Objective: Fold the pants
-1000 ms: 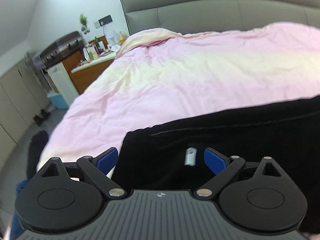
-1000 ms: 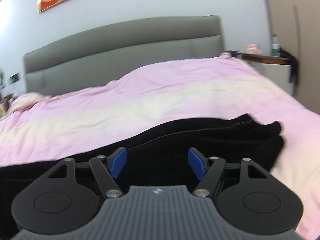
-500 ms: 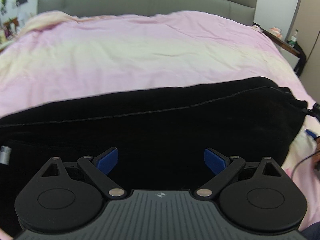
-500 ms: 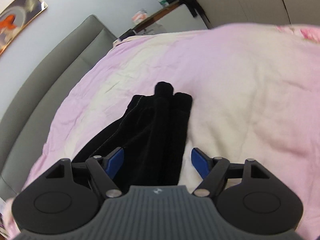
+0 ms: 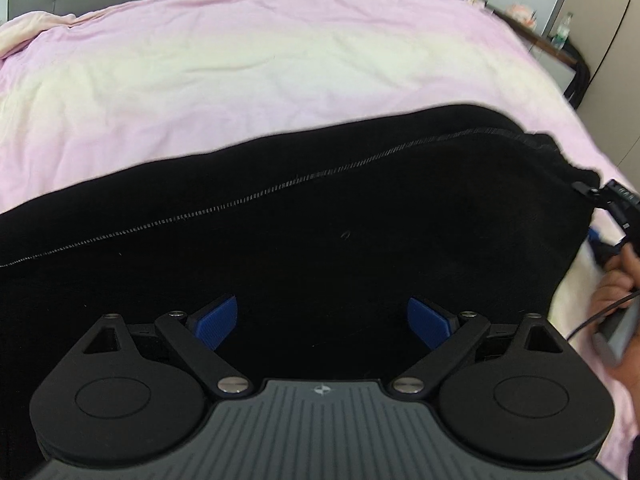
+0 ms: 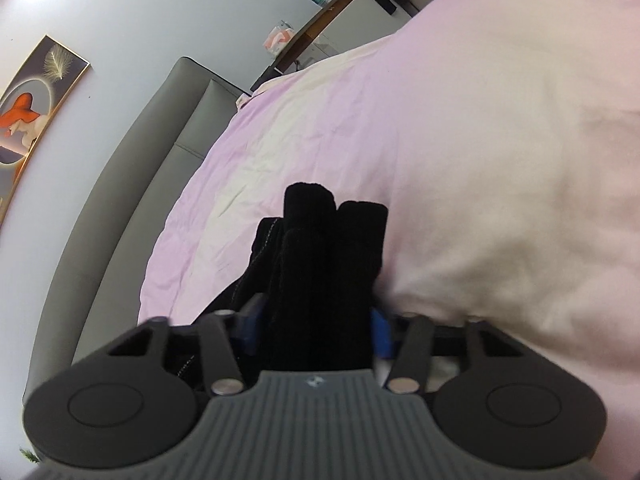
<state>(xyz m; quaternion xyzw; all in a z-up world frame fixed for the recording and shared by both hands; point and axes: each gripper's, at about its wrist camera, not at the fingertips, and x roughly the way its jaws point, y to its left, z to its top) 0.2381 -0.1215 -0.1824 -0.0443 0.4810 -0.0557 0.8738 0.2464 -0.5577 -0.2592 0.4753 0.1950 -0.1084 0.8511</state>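
Pants (image 5: pixel 320 208): black, with a pale stitched seam along the length, laid lengthwise across the near part of a bed covered by a pink and cream duvet (image 5: pixel 248 60). Left gripper (image 5: pixel 322 320): held above the middle of the garment, blue fingers (image 5: pixel 218 320) spread wide, nothing between them. Right gripper (image 6: pixel 316 328): placed at the right end of the pants (image 6: pixel 320 264), fingers closing with the bunched black cloth between them and pressed from both sides. A hand (image 5: pixel 612 284) was seen at the right edge, on the handle. Grey upholstered headboard (image 6: pixel 160 160): at the far side. Framed picture (image 6: pixel 36 92): on the wall above it.
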